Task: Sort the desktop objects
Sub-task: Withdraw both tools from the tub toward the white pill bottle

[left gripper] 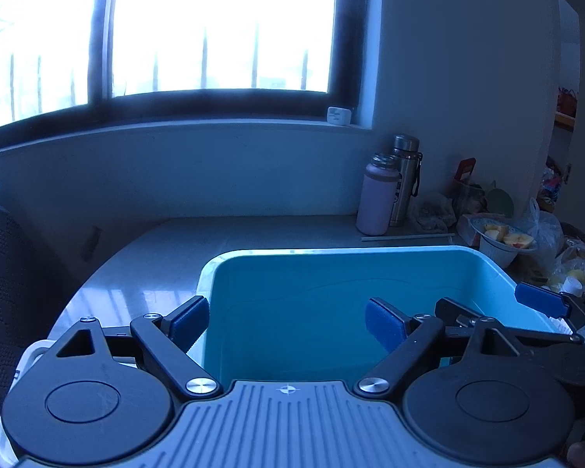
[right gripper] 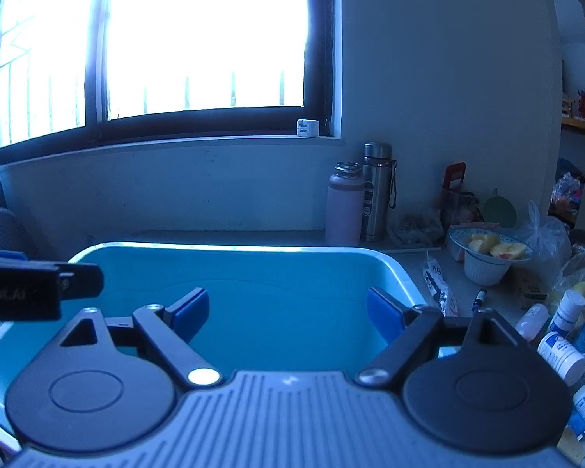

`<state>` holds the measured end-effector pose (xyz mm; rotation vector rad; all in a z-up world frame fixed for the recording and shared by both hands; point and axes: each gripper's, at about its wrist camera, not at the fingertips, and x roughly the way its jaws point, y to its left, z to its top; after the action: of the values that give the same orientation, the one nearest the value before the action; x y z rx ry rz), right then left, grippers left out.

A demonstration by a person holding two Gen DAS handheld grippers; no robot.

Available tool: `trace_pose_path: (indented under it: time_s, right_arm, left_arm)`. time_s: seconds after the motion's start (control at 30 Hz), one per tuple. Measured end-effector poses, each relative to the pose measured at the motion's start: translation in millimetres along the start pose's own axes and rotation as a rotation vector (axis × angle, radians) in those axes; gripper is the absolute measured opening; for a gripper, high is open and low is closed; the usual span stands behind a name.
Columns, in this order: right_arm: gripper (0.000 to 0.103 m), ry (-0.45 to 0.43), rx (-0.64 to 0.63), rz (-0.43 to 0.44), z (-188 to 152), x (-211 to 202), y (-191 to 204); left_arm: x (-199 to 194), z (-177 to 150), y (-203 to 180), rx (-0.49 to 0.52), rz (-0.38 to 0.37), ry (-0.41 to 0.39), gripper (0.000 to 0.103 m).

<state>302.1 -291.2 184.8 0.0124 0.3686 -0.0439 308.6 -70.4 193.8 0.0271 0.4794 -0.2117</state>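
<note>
The left gripper [left gripper: 286, 321] hangs over the near left part of the blue bin [left gripper: 370, 251], its blue-padded fingers spread wide with nothing between them; the right gripper [right gripper: 286, 314] hovers over the same bin [right gripper: 230, 247] from the right side, fingers likewise wide apart and holding nothing; each gripper shows at the edge of the other's view. The bin sits on the grey table [left gripper: 167, 257] (its inside looks bare where visible). To the right of the bin, small white medicine bottles [right gripper: 561, 355], a pen [right gripper: 479, 298] and a packet [right gripper: 438, 286] lie on the table; farther back stand a pink flask [right gripper: 345, 204], a steel flask [right gripper: 376, 191] and a bowl of cut fruit [right gripper: 489, 251].
</note>
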Motion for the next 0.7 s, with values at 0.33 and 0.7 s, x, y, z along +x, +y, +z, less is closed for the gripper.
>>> trace_pose_path:
  time_s: [0.33,0.7]
  right_arm:
    - [0.092,-0.042,0.001,0.040,-4.6,-27.1,-2.3]
    - [0.096,-0.114,0.047,0.041,-14.1,-70.3,-9.8]
  left_arm:
    - [-40.9,-3.1,1.3,-0.021,0.050,-0.032,0.089]
    - [-91.4,-13.8,7.6,-0.119,0.108,-0.055,0.089]
